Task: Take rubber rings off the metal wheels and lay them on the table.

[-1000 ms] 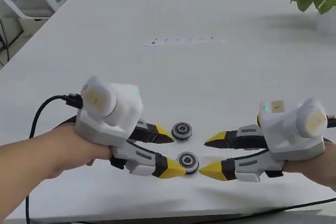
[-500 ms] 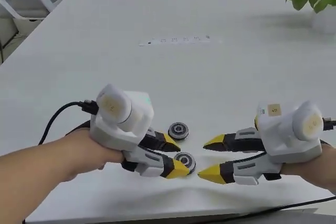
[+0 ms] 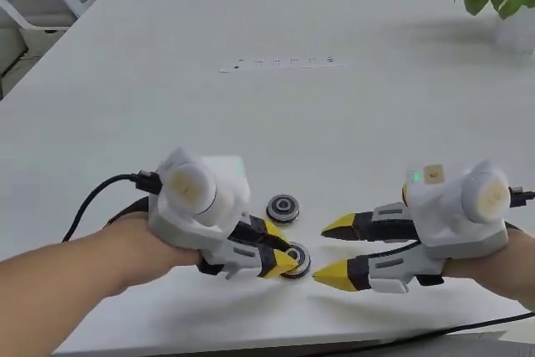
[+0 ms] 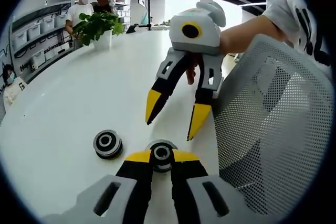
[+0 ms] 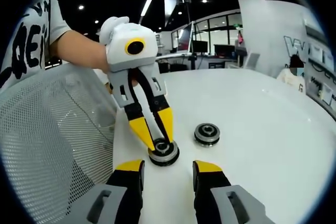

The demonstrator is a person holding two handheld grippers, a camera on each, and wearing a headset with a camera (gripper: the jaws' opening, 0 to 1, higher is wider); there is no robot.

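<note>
Grips the near wheel (image 3: 296, 258) between the jaws of the left gripper (image 3: 280, 247), holds the right gripper (image 3: 323, 250) with jaws apart just beside that wheel, with the second wheel (image 3: 283, 207) lying just beyond it on the table (image 3: 334, 123).

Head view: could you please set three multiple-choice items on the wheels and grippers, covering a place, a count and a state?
1. The nearer wheel lies: A between the left gripper's fingers; B under the plant; C on the chair.
2. Wheels on the table: A one; B two; C four.
3. The right gripper is: A shut on a wheel; B open; C shut on nothing.
Answers: A, the yellow tips flank it in the left gripper view; B, a second wheel lies just beyond the first; B, its fingers stand apart with nothing between them.
</note>
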